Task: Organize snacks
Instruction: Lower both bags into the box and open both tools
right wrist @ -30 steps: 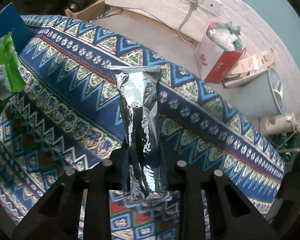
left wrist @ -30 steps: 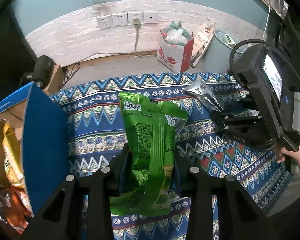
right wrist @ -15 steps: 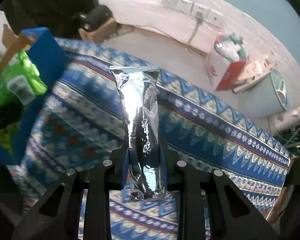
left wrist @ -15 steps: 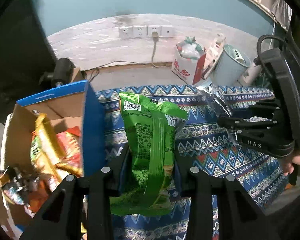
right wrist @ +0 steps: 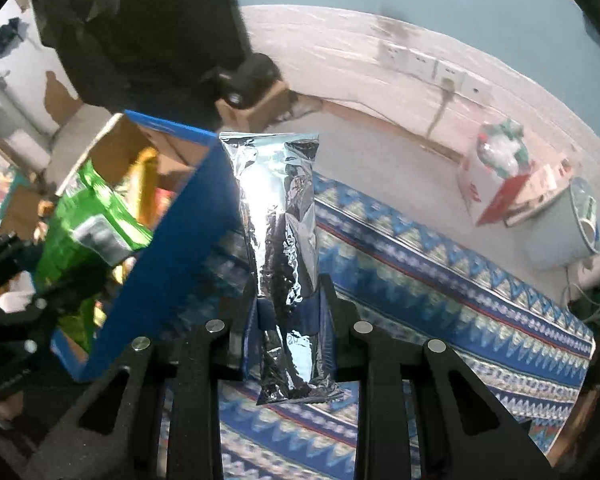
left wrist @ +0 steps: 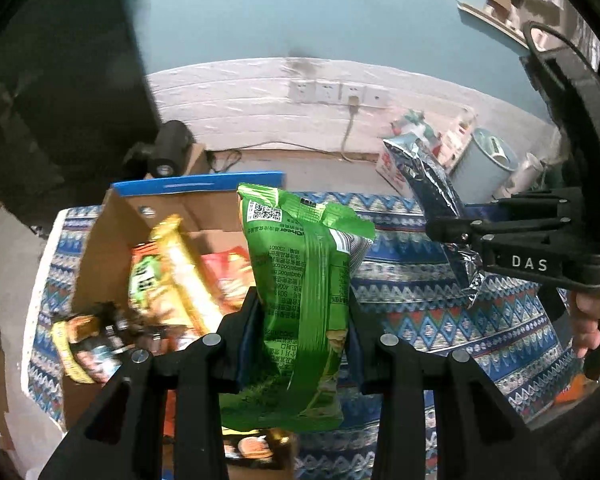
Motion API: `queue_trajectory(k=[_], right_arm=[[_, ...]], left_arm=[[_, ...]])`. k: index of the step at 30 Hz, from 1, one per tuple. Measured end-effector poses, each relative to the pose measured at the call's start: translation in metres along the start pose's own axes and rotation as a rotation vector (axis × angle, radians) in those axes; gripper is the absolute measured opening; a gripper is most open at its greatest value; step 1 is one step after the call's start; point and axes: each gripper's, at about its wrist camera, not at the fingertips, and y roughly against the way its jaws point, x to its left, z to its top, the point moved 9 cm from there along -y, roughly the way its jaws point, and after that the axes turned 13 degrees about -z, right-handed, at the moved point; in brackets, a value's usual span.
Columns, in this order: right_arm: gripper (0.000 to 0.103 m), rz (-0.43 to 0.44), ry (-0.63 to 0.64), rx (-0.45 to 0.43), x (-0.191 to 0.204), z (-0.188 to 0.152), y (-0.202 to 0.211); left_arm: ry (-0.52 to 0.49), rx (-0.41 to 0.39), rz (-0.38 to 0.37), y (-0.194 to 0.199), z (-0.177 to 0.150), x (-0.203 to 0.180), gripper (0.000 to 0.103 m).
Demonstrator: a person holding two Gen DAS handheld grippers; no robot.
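Left wrist view: an open cardboard box (left wrist: 100, 240) with a blue flap edge is seen at the left on the patterned cloth (left wrist: 440, 320), already crowded with snack packs (left wrist: 172, 272); bare cloth lies to its right. The green snack bag (left wrist: 300, 292) is clamped upright between the narrowly set fingers of the left gripper (left wrist: 302, 312), raised over the box's right wall. The right gripper (left wrist: 452, 232) is seen nearby, pinching the silver packet (left wrist: 432, 176)

Right wrist view: the blue box side (right wrist: 172, 248) stands just left of the silver packet (right wrist: 280, 220), which is gripped upright by the nearly closed right gripper (right wrist: 288, 308), above open cloth (right wrist: 440, 288)
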Motion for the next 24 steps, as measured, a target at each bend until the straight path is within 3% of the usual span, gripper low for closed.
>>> queue_trajectory(k=[14, 19, 22, 24], right_arm=[[0.024, 0.106, 0.07, -0.003, 0.094, 0.04, 0.002], [0.024, 0.147, 0.072, 0.016, 0.117, 0.05, -0.007], [0.024, 0.169, 0.068, 0.031, 0.129, 0.054, -0.014], [0.025, 0.186, 0.066, 0.044, 0.135, 0.054, -0.018]], left_arm=[[0.163, -0.022, 0.081, 0.026, -0.017, 0.088, 0.038], [0.199, 0.002, 0.083, 0.02, -0.027, 0.1, 0.039], [0.207, 0.007, 0.084, 0.019, -0.028, 0.102, 0.044], [0.203, 0.006, 0.095, 0.021, -0.027, 0.104, 0.054]])
